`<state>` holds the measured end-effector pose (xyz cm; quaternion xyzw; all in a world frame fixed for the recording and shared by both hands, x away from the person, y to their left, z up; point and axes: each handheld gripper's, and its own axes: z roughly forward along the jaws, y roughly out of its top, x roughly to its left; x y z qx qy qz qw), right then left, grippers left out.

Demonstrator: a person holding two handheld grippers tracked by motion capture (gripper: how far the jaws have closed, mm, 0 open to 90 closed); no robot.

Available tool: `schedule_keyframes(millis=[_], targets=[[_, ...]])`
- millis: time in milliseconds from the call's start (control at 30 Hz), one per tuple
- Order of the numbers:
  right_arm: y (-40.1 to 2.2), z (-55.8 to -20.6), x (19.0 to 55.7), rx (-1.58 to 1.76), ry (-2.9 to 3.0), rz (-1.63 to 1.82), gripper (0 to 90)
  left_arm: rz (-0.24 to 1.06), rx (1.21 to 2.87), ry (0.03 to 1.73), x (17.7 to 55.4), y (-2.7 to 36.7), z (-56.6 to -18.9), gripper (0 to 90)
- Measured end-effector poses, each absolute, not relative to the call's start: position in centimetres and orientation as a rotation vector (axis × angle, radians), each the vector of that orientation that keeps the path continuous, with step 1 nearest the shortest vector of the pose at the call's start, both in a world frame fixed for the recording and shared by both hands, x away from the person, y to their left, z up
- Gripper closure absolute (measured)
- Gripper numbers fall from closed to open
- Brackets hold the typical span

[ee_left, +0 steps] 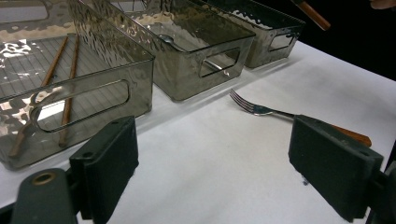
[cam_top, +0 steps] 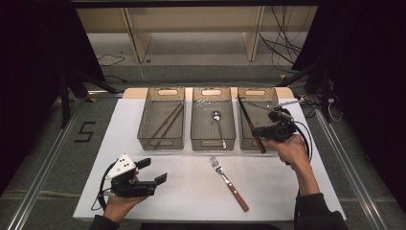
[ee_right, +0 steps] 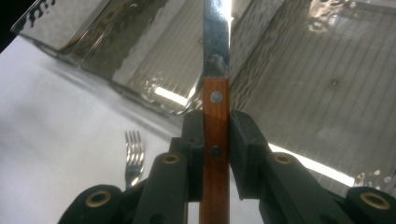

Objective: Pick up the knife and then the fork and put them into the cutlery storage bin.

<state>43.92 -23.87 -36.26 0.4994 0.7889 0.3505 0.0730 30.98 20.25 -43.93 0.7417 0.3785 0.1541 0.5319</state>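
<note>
My right gripper [cam_top: 257, 132] [ee_right: 216, 126] is shut on the wooden handle of a knife [cam_top: 245, 115] [ee_right: 215, 51]. The steel blade points away over the right-hand clear bin [cam_top: 268, 96], and the handle end hangs just in front of that bin's near wall. A wooden-handled fork [cam_top: 229, 182] [ee_left: 261, 110] [ee_right: 134, 156] lies on the white table between the hands. My left gripper [cam_top: 154, 171] [ee_left: 219, 158] rests low at the near left, open, with nothing between its jaws, and faces the fork and the bins.
Three clear bins stand in a row at the back. The left bin [cam_top: 143, 129] holds two chopsticks [cam_top: 167, 120] [ee_left: 70, 93], and the middle bin [cam_top: 194, 129] holds a spoon [cam_top: 218, 120]. The white table [cam_top: 124, 143] ends close in front of both hands.
</note>
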Motion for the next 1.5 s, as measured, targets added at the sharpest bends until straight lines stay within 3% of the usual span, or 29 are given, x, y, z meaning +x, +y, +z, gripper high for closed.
schedule_keyframes(millis=[567,1500], targets=[[-25.2,-36.1,48.7,1.646,2.289,1.010,77.3,0.361,1.768,0.901,31.0,20.2,-43.9,15.4],[-25.8,-38.3,52.0,1.766,2.230,0.905,77.2,0.365,1.767,0.896,30.9,20.2,-43.9,15.5]])
